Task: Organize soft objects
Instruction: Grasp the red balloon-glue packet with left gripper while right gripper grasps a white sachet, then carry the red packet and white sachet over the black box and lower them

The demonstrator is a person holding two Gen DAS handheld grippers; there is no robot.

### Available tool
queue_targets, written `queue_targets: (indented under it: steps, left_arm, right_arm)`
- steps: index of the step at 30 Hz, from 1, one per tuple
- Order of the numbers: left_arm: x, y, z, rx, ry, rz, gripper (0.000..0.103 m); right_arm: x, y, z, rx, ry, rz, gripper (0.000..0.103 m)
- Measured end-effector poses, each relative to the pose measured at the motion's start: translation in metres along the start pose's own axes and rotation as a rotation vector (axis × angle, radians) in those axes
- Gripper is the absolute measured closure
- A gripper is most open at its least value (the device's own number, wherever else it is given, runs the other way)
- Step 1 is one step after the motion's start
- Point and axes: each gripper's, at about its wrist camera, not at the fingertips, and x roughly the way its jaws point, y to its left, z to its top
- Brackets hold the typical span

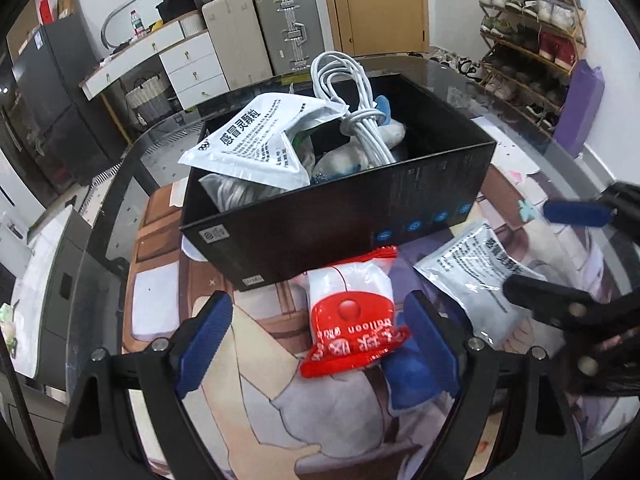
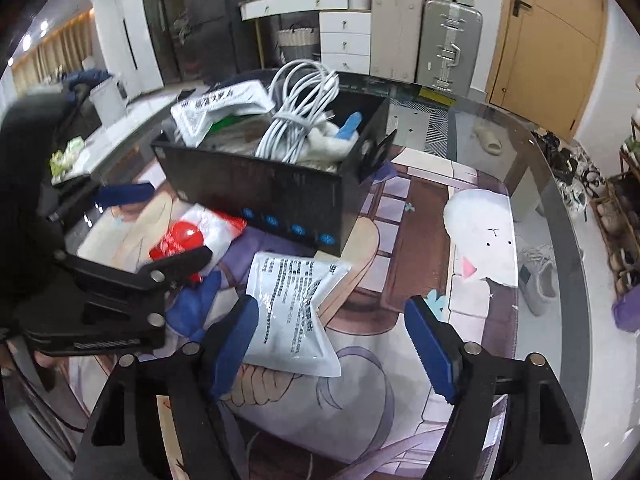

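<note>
A black box (image 1: 340, 216) stands on the table and holds a coiled white cable (image 1: 352, 92), a white printed pouch (image 1: 256, 140) and soft white-and-blue items. In front of it lies a red-and-white balloon packet (image 1: 352, 312). It sits between the fingers of my open left gripper (image 1: 318, 344), whose pads stand clear of it. A second white pouch (image 2: 296, 304) lies flat by the box (image 2: 260, 196). My right gripper (image 2: 334, 346) is open over its near end, the left pad (image 2: 236, 340) at the pouch's edge. Each gripper shows at the side of the other's view.
The table (image 2: 532, 184) is glass-topped, with a printed picture mat (image 2: 480, 236) beneath. Behind it stand suitcases (image 1: 288, 28), a white drawer desk (image 1: 188, 64) and a wooden door (image 2: 548, 36). A shoe rack (image 1: 532, 40) is at the right.
</note>
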Motion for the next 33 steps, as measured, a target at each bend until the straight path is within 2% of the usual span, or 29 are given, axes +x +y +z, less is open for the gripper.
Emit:
queue_targets:
  steps: [1, 2, 6, 7, 8, 18, 20, 21, 22, 26, 27, 33]
  left_arm:
    - [0.003, -0.001, 0.000, 0.004, 0.006, -0.005, 0.018]
    - [0.005, -0.001, 0.000, 0.010, 0.013, -0.011, 0.027]
    - [0.006, -0.003, -0.003, 0.045, 0.012, -0.033, 0.047]
    - [0.006, -0.002, -0.004, 0.052, 0.010, -0.039, 0.058]
    - [0.005, -0.001, -0.005, 0.057, 0.012, -0.040, 0.060]
    - [-0.011, 0.019, -0.017, 0.042, 0.007, -0.064, 0.061]
    - [-0.016, 0.023, -0.020, 0.035, 0.002, -0.064, 0.061]
    - [-0.019, 0.025, -0.022, 0.030, 0.000, -0.065, 0.061]
    - [-0.023, 0.027, -0.024, 0.023, -0.004, -0.064, 0.061]
    - [-0.036, 0.029, -0.033, 0.008, -0.016, -0.052, 0.061]
    - [-0.040, 0.030, -0.036, 0.005, -0.019, -0.054, 0.061]
    - [-0.064, 0.035, -0.043, -0.014, -0.047, -0.074, 0.061]
  right_arm:
    - [0.000, -0.001, 0.000, 0.004, 0.001, -0.003, 0.025]
    - [0.001, -0.001, 0.001, 0.003, 0.003, -0.012, 0.024]
    - [0.009, 0.009, 0.001, -0.006, 0.028, 0.004, 0.022]
    - [0.011, 0.012, 0.001, -0.008, 0.032, 0.000, 0.022]
    - [0.013, 0.014, 0.001, -0.009, 0.035, -0.009, 0.022]
    - [0.034, 0.035, 0.001, -0.035, 0.080, -0.009, 0.022]
    - [0.033, 0.038, 0.003, -0.045, 0.084, -0.007, 0.031]
    - [0.031, 0.042, 0.003, -0.059, 0.082, 0.004, 0.045]
    - [0.030, 0.046, 0.004, -0.081, 0.081, 0.008, 0.053]
    - [0.025, 0.063, 0.000, -0.130, 0.090, 0.011, 0.059]
    - [0.023, 0.067, -0.001, -0.137, 0.092, 0.017, 0.064]
    - [0.007, 0.083, -0.012, -0.167, 0.119, 0.068, 0.069]
